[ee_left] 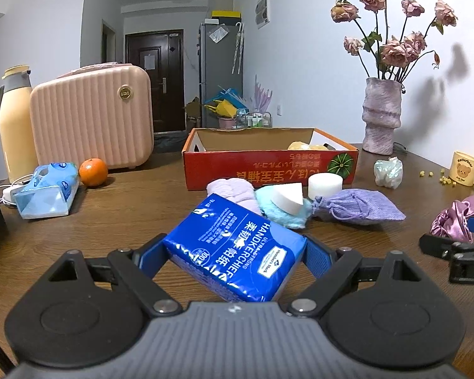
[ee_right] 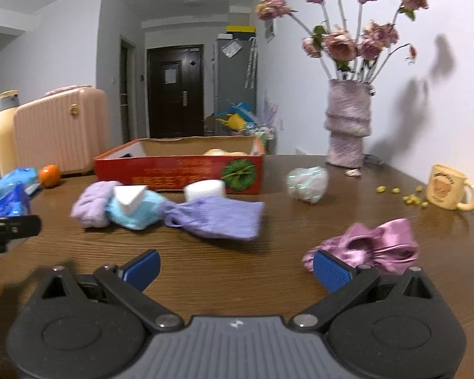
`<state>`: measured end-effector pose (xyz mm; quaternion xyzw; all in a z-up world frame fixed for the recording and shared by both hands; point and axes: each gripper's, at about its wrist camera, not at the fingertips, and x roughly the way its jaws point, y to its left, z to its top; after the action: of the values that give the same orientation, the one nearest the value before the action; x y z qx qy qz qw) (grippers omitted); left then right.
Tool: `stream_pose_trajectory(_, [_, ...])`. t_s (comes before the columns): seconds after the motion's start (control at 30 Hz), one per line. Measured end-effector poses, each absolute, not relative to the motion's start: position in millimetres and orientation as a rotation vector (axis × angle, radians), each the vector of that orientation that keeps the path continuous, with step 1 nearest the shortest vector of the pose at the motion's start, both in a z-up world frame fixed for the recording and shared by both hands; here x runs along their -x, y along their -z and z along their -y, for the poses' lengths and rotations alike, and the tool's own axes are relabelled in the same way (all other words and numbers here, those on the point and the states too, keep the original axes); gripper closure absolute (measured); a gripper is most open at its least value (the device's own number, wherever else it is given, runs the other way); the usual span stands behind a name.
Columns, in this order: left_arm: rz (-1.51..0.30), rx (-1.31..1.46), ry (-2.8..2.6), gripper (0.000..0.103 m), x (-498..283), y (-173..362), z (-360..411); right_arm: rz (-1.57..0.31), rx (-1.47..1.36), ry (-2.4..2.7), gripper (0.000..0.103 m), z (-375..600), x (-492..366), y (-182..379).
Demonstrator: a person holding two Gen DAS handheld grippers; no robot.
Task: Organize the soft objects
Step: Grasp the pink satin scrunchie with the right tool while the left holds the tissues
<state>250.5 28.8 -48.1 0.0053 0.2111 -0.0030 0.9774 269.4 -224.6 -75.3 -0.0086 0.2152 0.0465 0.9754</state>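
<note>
Gripping a blue tissue pack (ee_left: 237,249) between its two blue pads, the left gripper (ee_left: 233,257) holds the pack tilted, one end toward the camera, above the brown table (ee_left: 120,208). The right gripper (ee_right: 237,268) hangs low over the same table with its fingers spread wide and nothing between them; its right pad (ee_right: 330,270) sits just in front of a pink satin scrunchie (ee_right: 373,249), though whether the two touch cannot be settled from this blurred view. Beyond the pack lies a cluster of soft items: a lilac rolled cloth (ee_left: 233,191), a light blue fluffy cloth (ee_left: 282,210) with a white wedge sponge (ee_left: 289,197) resting on it, a white round sponge (ee_left: 325,184), and a purple drawstring pouch (ee_left: 360,207) touching the blue cloth. Behind them stands a red cardboard box (ee_left: 268,165), open at the top, with a pale yellowish item partly visible inside. To its right lie a crumpled pale wad (ee_left: 388,172), a purple vase (ee_left: 381,115) of dried roses and a yellow mug (ee_left: 466,169). At left are an orange (ee_left: 93,172), a light blue tissue pack (ee_left: 47,191), a pink case (ee_left: 91,120) and a cream flask (ee_left: 15,123).
</note>
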Motion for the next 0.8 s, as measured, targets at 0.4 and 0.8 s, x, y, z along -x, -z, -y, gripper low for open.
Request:
stream_pose_trajectory(0.4, [-0.439,-0.002,-0.004,0.014,-256.4,50.8,-13.3,-0.405,0.105,-0.003,0.000,279.2,-282.9,75.9])
stream_pose_trajectory(0.8, [-0.465,-0.001,-0.018,0.014,-264.3,55.4,-5.3,-0.533,0.126,-0.001,0.000,325.0,-340.2,87.9])
